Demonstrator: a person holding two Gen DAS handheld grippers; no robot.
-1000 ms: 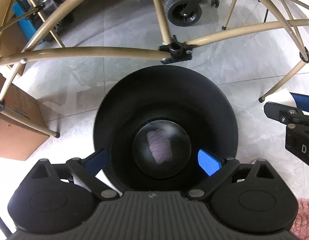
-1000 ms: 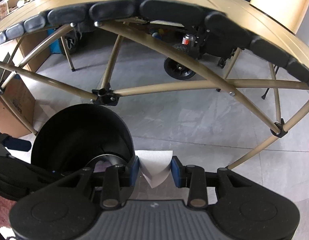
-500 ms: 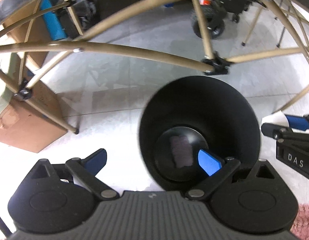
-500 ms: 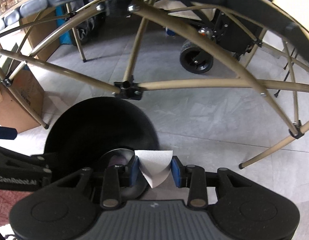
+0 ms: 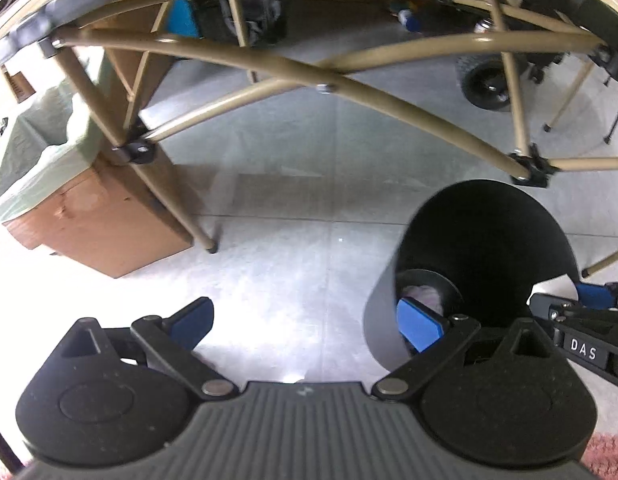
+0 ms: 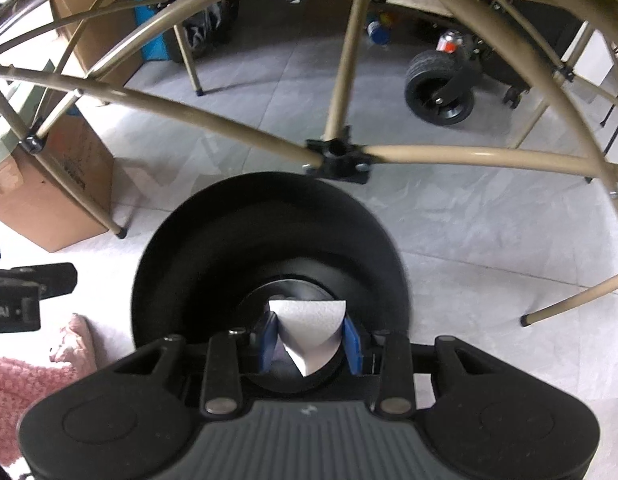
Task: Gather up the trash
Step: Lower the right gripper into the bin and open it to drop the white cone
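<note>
Right tool pinches folded white paper directly over black bin mouth; left tool wide open, empty, beside bin.

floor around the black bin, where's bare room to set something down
Bare tile lies between the cardboard box and the black bin, ahead of the left tool. More sits right of the bin toward the table legs. It is crowded under the table by the wheel.
</note>
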